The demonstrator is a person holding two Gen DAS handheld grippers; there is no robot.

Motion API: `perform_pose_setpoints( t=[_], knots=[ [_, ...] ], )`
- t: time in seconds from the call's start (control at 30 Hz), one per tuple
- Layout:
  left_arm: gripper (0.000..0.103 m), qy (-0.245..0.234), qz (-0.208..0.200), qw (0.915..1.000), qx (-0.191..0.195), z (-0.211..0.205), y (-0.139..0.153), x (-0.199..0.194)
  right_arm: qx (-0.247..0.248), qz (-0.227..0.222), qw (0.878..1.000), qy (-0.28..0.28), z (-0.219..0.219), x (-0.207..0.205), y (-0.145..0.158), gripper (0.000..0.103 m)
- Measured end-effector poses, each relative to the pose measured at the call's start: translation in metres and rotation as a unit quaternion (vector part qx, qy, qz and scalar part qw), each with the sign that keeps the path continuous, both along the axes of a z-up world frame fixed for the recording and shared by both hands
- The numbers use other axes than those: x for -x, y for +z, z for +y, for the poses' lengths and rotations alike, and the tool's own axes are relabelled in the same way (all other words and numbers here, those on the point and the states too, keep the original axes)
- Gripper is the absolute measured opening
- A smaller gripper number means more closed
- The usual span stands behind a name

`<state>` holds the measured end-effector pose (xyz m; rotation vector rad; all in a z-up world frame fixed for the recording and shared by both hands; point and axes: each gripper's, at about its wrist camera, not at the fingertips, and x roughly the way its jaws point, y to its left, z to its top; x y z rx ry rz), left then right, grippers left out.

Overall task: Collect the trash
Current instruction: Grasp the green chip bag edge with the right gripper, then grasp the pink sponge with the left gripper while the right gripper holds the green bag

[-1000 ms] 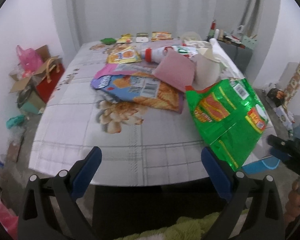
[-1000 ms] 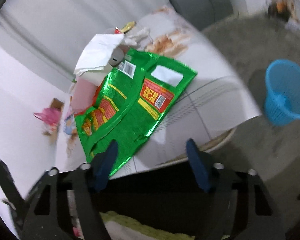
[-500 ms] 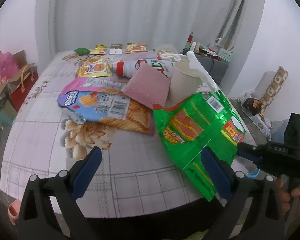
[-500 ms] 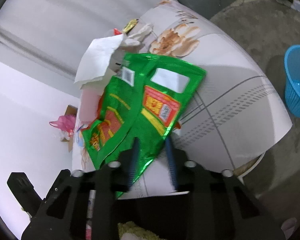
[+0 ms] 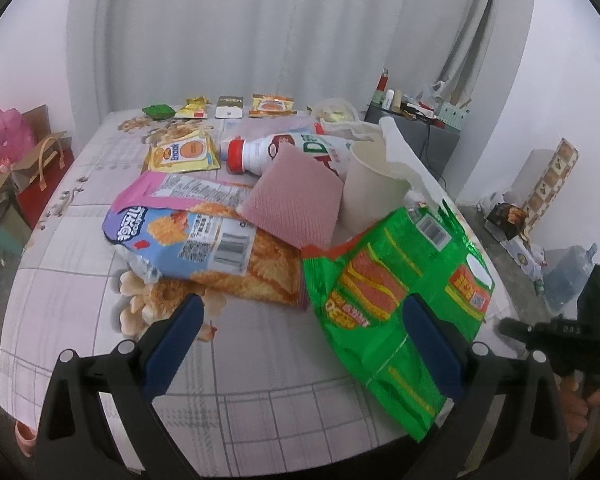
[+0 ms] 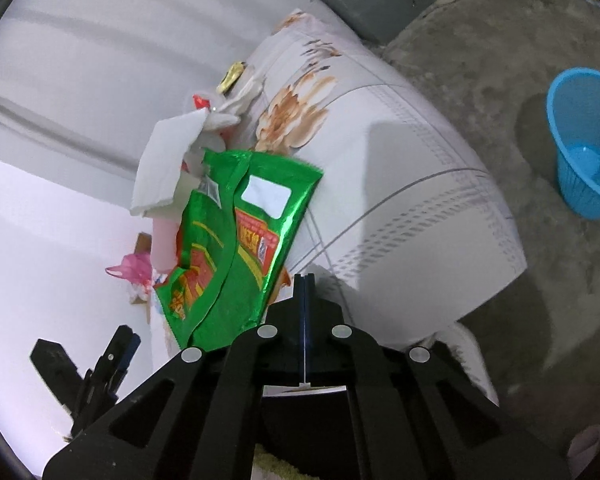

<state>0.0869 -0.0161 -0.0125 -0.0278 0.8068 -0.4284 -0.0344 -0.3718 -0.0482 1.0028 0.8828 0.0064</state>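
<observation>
At the far left of the left wrist view, a pink plastic bag (image 5: 8, 132) and a red carrier bag (image 5: 44, 168) stand on the floor against the white wall. Beside them is the table (image 5: 80, 280), covered in a pale checked cloth printed with tan flowers. A grey curtain (image 5: 280, 28) hangs behind it.

The left gripper (image 5: 302, 304) hovers over the near edge with its blue-padded tongs spread wide and nothing between them.

Litter crowds the middle of the cloth. A yellow packet (image 5: 182, 154) lies toward the back. Nearer lies a blue and orange chip bag (image 5: 204, 248), and beyond it a white bottle (image 5: 292, 148) with a red cap rests on its side. A pink cloth square (image 5: 296, 204) leans on the chip bag. Just right of it stands a paper cup (image 5: 374, 184) holding white tissue (image 5: 404, 148).

The green snack bag (image 5: 396, 292) lies at the table's near right corner, its lower end hanging over the edge.

The right gripper (image 5: 508, 326) sits just beside that bag's right edge with its tongs pressed together. I cannot tell whether any foil is caught between them.

A dark cabinet (image 5: 416, 128) with small clutter on top stands behind the table. A blue basket (image 6: 584, 140) sits on the bare concrete floor (image 6: 480, 80), well apart from the table.
</observation>
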Motion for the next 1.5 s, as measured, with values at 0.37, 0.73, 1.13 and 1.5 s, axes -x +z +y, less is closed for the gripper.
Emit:
perform_pose_setpoints(
  t=[0.37,0.73,1.13,1.5],
  knots=[
    [0.051,-0.088,0.032,0.9953,-0.024,-0.040,-0.018,0.010,-0.067,-0.003,0.996,0.058,0.023,-0.015,-0.007,0.016],
    [0.033,-0.104,0.081,0.9894,-0.061,-0.051,-0.044,0.004,-0.049,-0.007,0.995,0.085,0.047,-0.032,0.000,0.025],
    [0.033,-0.115,0.100,0.9881,-0.020,-0.044,-0.041,0.004,-0.034,-0.007,0.998,0.056,0.043,-0.043,-0.009,0.004],
    [0.050,-0.062,0.006,0.9981,-0.003,-0.029,0.010,-0.029,-0.023,-0.002,1.000,0.014,-0.006,-0.020,-0.008,0.003]
  ],
)
